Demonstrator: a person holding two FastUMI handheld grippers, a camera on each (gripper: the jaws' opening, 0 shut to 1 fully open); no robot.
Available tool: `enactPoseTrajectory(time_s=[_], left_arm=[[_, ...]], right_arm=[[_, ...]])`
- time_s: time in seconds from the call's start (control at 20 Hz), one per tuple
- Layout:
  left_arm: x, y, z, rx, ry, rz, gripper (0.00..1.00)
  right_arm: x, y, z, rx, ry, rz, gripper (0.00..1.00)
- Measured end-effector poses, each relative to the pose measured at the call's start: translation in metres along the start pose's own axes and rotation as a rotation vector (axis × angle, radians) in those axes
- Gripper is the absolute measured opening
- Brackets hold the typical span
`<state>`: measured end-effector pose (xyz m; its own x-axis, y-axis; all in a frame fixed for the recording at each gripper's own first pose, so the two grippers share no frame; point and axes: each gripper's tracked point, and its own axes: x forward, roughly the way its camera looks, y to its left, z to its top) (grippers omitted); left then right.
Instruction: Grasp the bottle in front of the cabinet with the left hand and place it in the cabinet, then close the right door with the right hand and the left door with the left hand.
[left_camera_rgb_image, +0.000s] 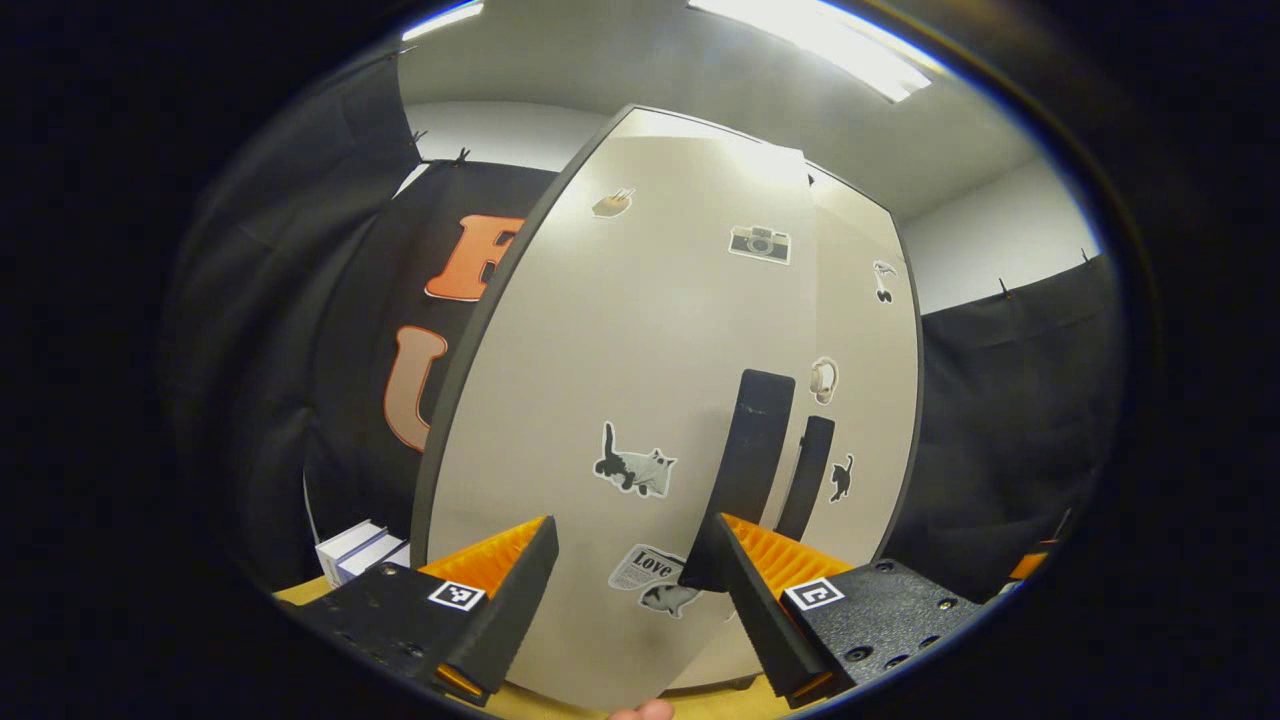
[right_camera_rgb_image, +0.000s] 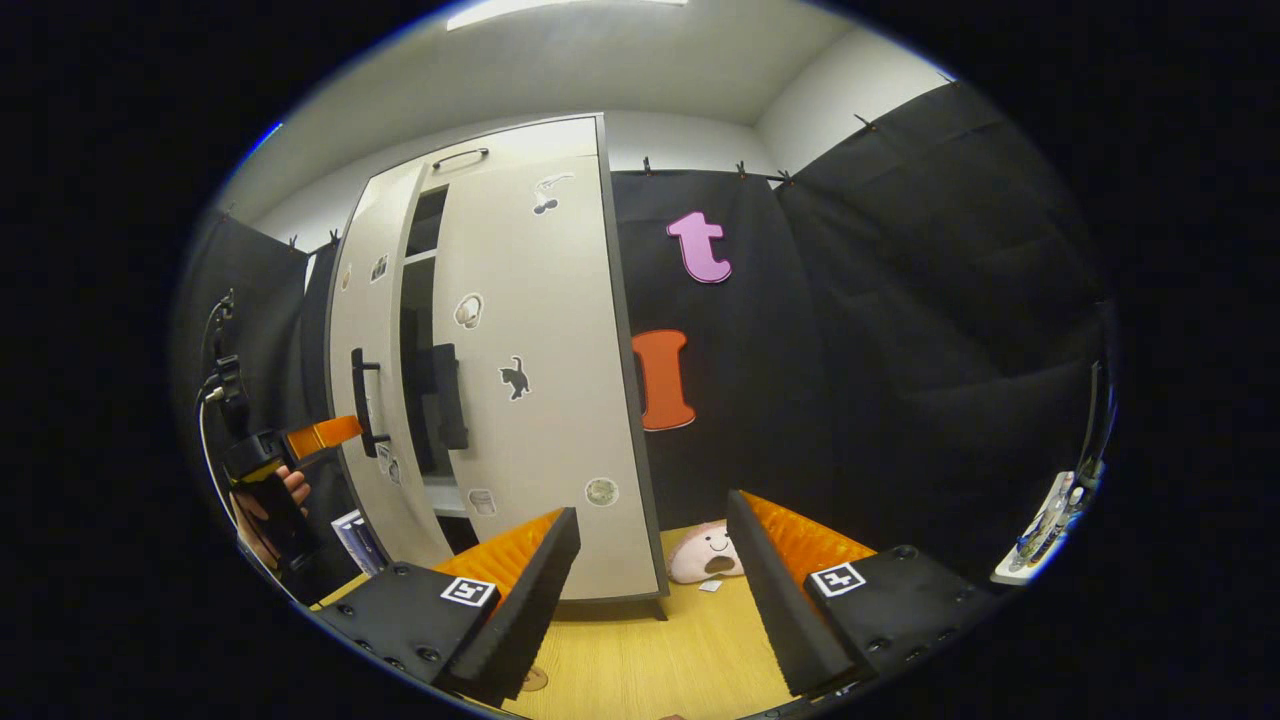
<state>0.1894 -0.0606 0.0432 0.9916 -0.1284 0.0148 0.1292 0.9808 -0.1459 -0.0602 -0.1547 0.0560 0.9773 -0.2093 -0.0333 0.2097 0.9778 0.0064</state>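
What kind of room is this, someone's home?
Probably a staged booth, not a home: black cloth hangs clipped as walls around a lone sticker-covered cabinet standing on a wooden tabletop, under ceiling strip lights.

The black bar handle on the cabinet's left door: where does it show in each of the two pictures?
Left gripper view: the black bar handle of the left door stands right of centre, just above that gripper's fingers.
Right gripper view: it sits at the left, on the door's edge.
Shared landmark: the black cat sticker on the right door, right of the handle.
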Motion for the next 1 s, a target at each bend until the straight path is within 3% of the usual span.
enactPoseTrajectory(time_s=[0.05,0.1,0.4,0.65,0.7,1.0], left_arm=[[0.005,-0.002,-0.002,0.010,0.000,0.003,0.94],[0.010,-0.004,-0.003,0.019,-0.001,0.009,0.94],[0.029,-0.019,-0.014,0.037,-0.017,0.029,0.94],[0.032,-0.017,-0.015,0.016,-0.015,0.031,0.94],[0.030,-0.017,-0.014,0.014,-0.014,0.033,0.94],[-0.008,-0.013,-0.007,0.006,-0.025,0.019,0.94]], right_arm=[[0.001,-0.003,0.000,0.001,0.001,-0.006,0.89],[0.001,-0.006,0.000,0.001,0.001,-0.013,0.98],[0.004,-0.022,0.003,-0.002,-0.001,-0.045,0.98],[0.006,-0.019,0.009,0.002,-0.010,-0.029,0.98],[0.005,-0.018,0.009,-0.001,-0.010,-0.024,0.89],[0.010,-0.001,0.004,0.009,0.002,0.023,0.89]])
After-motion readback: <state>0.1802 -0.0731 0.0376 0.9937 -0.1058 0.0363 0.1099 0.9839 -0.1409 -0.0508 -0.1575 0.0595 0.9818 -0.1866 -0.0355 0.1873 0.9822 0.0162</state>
